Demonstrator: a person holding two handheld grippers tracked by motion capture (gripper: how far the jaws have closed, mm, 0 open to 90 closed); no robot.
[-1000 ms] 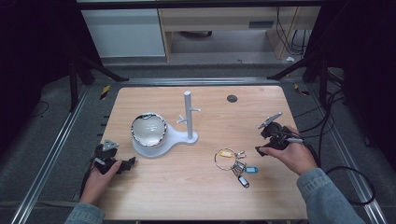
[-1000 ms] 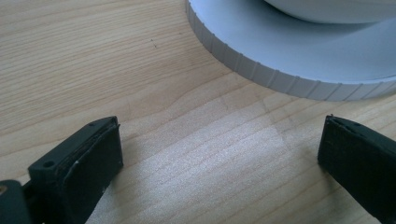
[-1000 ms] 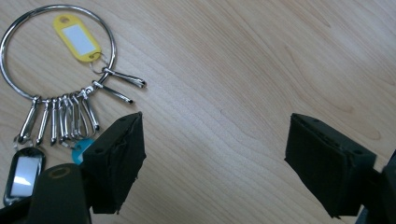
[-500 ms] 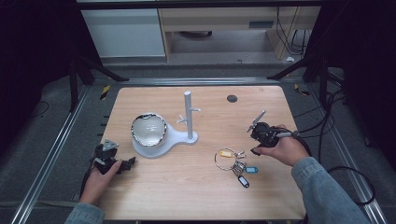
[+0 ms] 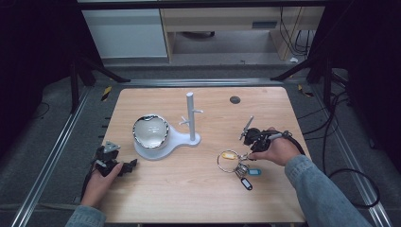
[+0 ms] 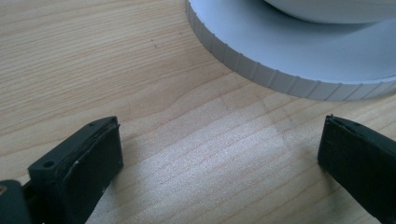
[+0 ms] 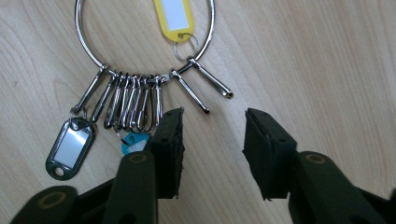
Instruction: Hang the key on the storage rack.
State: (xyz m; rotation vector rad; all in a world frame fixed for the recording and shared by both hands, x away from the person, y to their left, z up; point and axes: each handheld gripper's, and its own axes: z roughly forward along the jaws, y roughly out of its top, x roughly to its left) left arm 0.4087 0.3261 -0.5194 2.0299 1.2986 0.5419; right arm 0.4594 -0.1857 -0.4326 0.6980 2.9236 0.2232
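Observation:
A large metal key ring lies on the wooden table, carrying several snap hooks and yellow, black and blue tags. My right gripper hovers open just over the hooks at the ring's right side, nothing between its jaws. A white stand with pegs rises from a white base that holds a shiny bowl. My left gripper rests open on the table near the base's edge.
A small dark disc lies near the table's far edge. Cables trail off the right side. Metal rails run along the table's left and right, with a cabinet beyond the far edge.
The right gripper has moved left and toward the key ring, coming down beside it. The left gripper has stayed put.

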